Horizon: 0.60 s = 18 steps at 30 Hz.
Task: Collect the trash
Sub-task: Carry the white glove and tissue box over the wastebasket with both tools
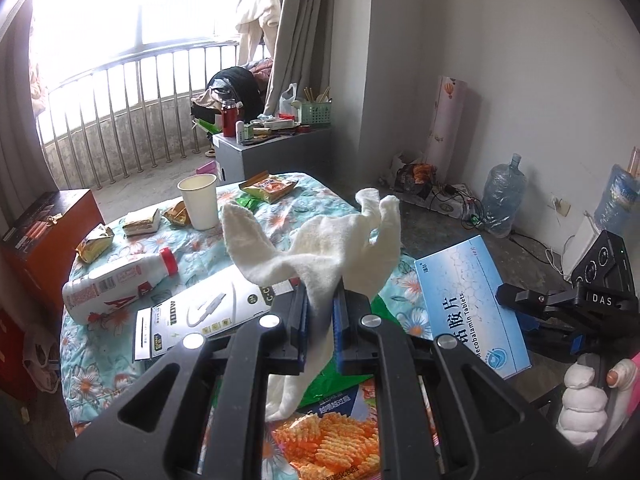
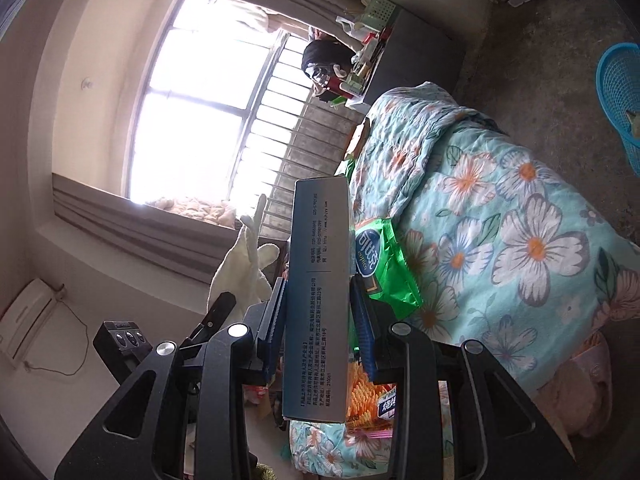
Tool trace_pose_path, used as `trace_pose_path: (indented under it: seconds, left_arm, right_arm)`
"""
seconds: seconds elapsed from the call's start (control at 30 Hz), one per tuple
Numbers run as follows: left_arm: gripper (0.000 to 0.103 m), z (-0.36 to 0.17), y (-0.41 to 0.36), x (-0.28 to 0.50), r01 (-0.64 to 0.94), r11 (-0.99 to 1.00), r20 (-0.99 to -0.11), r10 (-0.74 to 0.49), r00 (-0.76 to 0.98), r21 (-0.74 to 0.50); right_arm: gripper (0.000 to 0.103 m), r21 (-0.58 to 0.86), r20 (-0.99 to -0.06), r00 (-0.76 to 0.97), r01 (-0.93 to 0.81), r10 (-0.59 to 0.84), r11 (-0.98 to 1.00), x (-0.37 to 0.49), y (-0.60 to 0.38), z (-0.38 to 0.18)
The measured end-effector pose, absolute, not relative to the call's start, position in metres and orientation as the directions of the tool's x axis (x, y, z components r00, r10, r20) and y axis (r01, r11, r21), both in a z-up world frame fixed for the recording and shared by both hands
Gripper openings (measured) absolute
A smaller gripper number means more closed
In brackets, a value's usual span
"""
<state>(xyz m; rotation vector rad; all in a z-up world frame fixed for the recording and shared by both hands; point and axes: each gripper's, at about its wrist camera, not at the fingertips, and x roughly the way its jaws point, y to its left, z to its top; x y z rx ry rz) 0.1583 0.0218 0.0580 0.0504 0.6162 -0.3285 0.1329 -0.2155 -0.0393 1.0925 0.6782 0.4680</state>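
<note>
My left gripper point(image 1: 320, 300) is shut on a white cloth glove point(image 1: 320, 252) and holds it up above the floral-covered table point(image 1: 120, 368). The glove also shows in the right wrist view point(image 2: 244, 268). My right gripper point(image 2: 318, 300) is shut on a blue medicine box point(image 2: 316, 280), held edge-on and rolled sideways beside the table; the box's face shows in the left wrist view point(image 1: 472, 300). On the table lie a milk bottle point(image 1: 116, 284), a paper cup point(image 1: 199, 200), a white cable box point(image 1: 200, 316), several snack wrappers point(image 1: 268, 188) and an orange chip bag point(image 1: 332, 440).
A blue mesh basket point(image 2: 620, 100) stands on the concrete floor right of the table. A green snack bag point(image 2: 384, 264) lies at the table edge. A grey cabinet point(image 1: 272, 152) with clutter, water jugs point(image 1: 502, 196) and cables line the wall. A red-brown box point(image 1: 48, 236) sits left.
</note>
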Motion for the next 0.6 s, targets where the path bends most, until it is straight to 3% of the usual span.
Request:
trace_pose_path:
  seconds: [0.37,0.6]
  left_arm:
    - [0.008,0.058,-0.064,0.185,0.478,0.878,-0.582,-0.400,0.708,-0.021]
    - [0.008,0.049,-0.142,0.216,0.624,0.778,-0.626,-0.524,0.577,-0.077]
  right_arm:
    - [0.031,0.925,-0.248,0.807,0.033,0.537,0.377,0.118,-0.277,-0.041]
    - [0.031,0.905,-0.265,0.891,0.098,0.369,0.415,0.097,-0.335,-0.036]
